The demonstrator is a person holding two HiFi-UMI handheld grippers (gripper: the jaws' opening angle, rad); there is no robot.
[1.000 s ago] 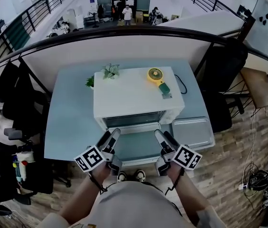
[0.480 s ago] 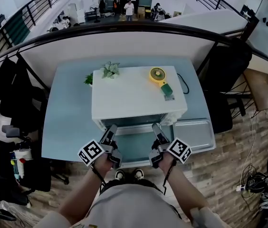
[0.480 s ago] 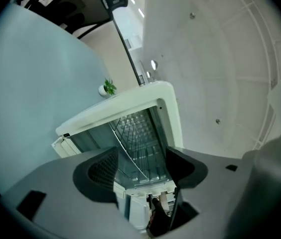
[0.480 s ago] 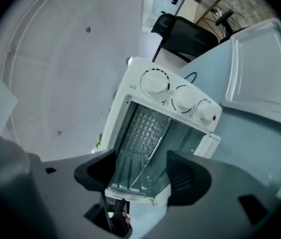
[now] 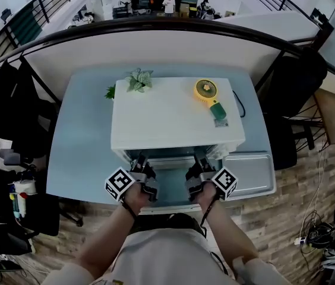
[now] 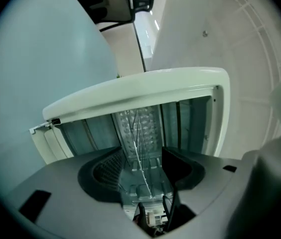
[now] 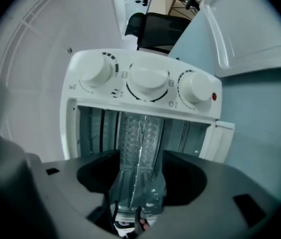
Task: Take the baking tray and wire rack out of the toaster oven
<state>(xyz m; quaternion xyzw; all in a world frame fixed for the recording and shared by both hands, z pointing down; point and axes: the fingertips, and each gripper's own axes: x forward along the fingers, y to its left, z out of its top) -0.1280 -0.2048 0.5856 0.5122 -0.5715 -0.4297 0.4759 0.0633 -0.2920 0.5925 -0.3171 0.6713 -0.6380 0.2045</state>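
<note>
A white toaster oven (image 5: 176,114) stands on the pale blue table (image 5: 84,147) with its door (image 5: 170,180) folded down. The wire rack (image 6: 139,143) sits inside and shows edge-on as thin wires. My left gripper (image 5: 141,162) (image 6: 143,158) is at the mouth's left side. Its jaws are closing with the rack's front edge between them, and a gap still shows on each side. My right gripper (image 5: 198,161) (image 7: 139,166) is at the mouth's right side below the knobs (image 7: 148,78), closing the same way around the rack (image 7: 139,138). The baking tray (image 5: 247,172) lies on the table right of the oven.
A yellow hand fan (image 5: 205,91) and a green item (image 5: 218,110) lie on the oven's top. A small plant (image 5: 138,81) stands behind it. Black chairs (image 5: 4,108) flank the table, and a railing (image 5: 155,28) runs behind.
Both grippers have dropped and moved forward from above the open door to the oven's mouth. They have rolled onto their sides, and their jaws have narrowed.
</note>
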